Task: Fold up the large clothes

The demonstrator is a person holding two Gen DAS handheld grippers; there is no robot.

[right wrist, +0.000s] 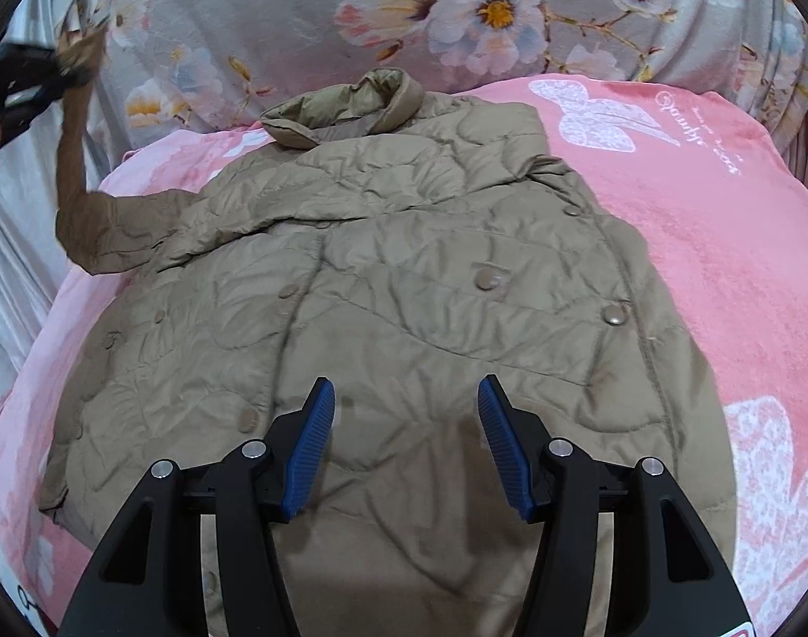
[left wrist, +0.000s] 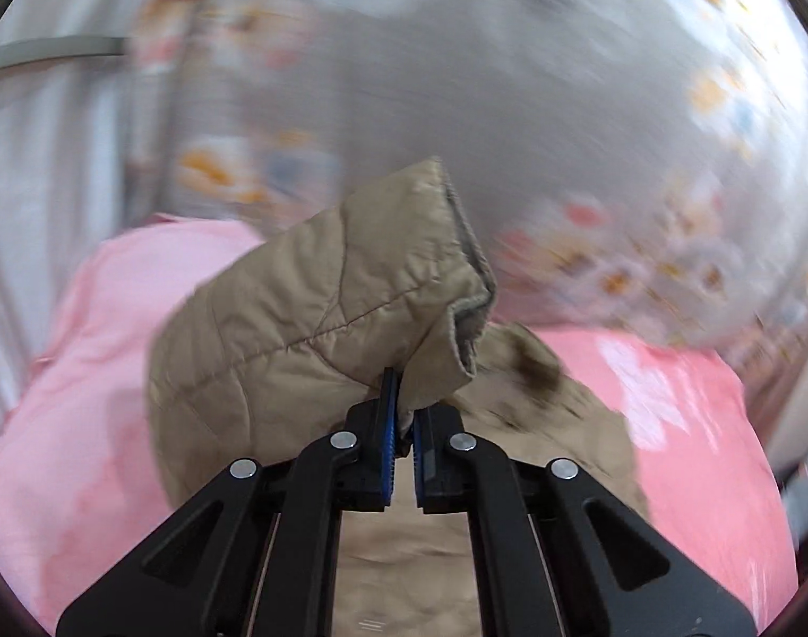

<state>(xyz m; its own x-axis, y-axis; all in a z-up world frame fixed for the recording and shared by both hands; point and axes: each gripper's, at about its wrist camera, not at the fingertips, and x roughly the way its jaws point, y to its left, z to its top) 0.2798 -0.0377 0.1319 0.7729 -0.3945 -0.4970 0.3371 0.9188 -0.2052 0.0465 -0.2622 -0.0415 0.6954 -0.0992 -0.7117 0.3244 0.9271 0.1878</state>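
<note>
Tan quilted nylon, puffy and stitched in wavy lines, makes up a large jacket (right wrist: pixel 393 286) that lies spread on a pink blanket (right wrist: pixel 722 244) covering a bed, with a grey floral sheet (right wrist: pixel 276 21) rising behind it. The jacket lies front side up, its snap buttons showing, its stand-up collar (right wrist: pixel 345 111) at the far end toward the floral sheet and its hem nearest the right wrist camera, so its long axis runs from near to far, away from the viewer. The left gripper (left wrist: pixel 402 427) has its blue-padded tongs pressed together, pinching the edge of the sleeve cuff (left wrist: pixel 467 318); in the right wrist view the same gripper shows at the far left edge, holding the left sleeve (right wrist: pixel 77 159) up off the bed so that it hangs slanting down to the shoulder. The left wrist view is smeared with motion blur behind the sharp cuff. The right gripper (right wrist: pixel 404 443) hovers over the lower front of the jacket with its tongs spread, nothing between them and not touching the fabric as far as can be seen. The step in hand appears to be folding the left sleeve inward. The next move likely calls for carrying the cuff across and laying the sleeve flat over the jacket's chest, then letting go, while the free right gripper could steady the body so the slippery padding does not slide or bunch.
</note>
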